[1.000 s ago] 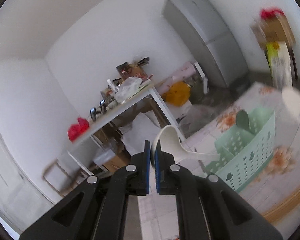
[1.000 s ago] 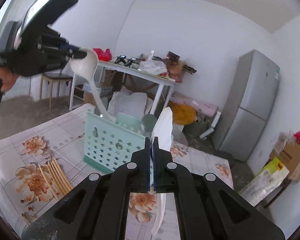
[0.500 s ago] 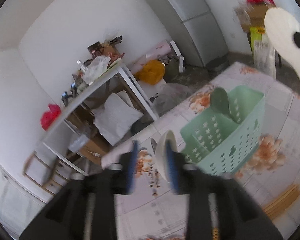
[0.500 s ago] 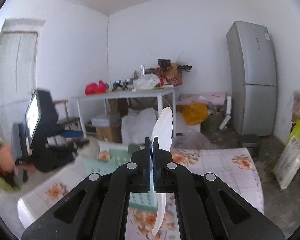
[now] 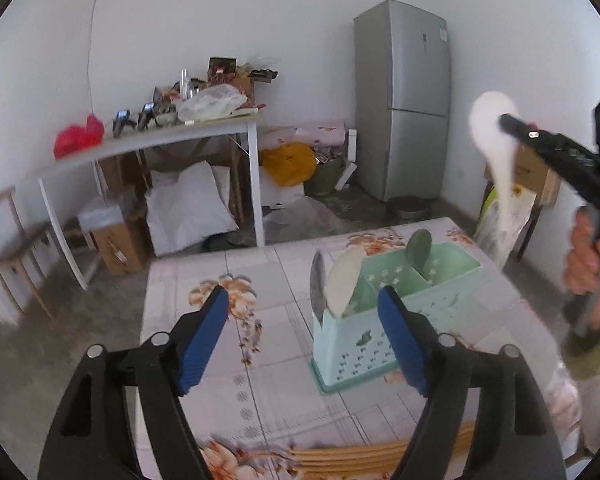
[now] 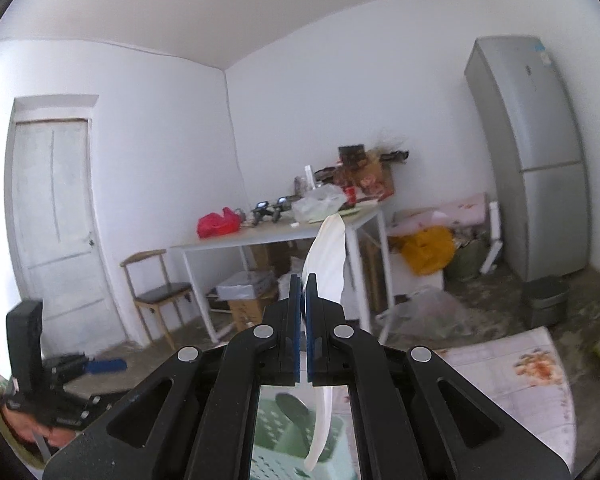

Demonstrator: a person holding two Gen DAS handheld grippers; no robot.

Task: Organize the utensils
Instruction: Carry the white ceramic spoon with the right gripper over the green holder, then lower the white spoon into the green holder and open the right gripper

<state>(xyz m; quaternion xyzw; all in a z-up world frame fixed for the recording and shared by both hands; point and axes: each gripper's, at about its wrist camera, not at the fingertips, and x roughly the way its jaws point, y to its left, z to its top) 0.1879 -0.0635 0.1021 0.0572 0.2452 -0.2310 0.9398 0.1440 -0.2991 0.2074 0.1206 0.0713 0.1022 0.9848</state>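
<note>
While our left gripper hangs over the flowered tablecloth, its blue pads stand wide apart, having just been opening, and nothing sits between them. Beyond its fingers, at about one o'clock in the left wrist view, we see the mint green basket with star holes, standing on the cloth. A white spoon leans out of its near compartment, bowl up and tilted toward eleven o'clock, with a grey utensil just beside it on the nine o'clock side. A dark green spoon stands in a farther compartment. Near six o'clock a bundle of wooden chopsticks lies flat on the cloth, well apart from the basket. At three o'clock our right hand holds the right gripper, whose jaws are clenched on a white rice paddle. In the right wrist view the paddle's blade sticks up past the fingers toward twelve o'clock, and its handle curves down toward six o'clock above the basket. The left gripper shows at eight o'clock there. Farther back stand a white table with clutter, a wooden chair, a white door and a grey fridge.
</note>
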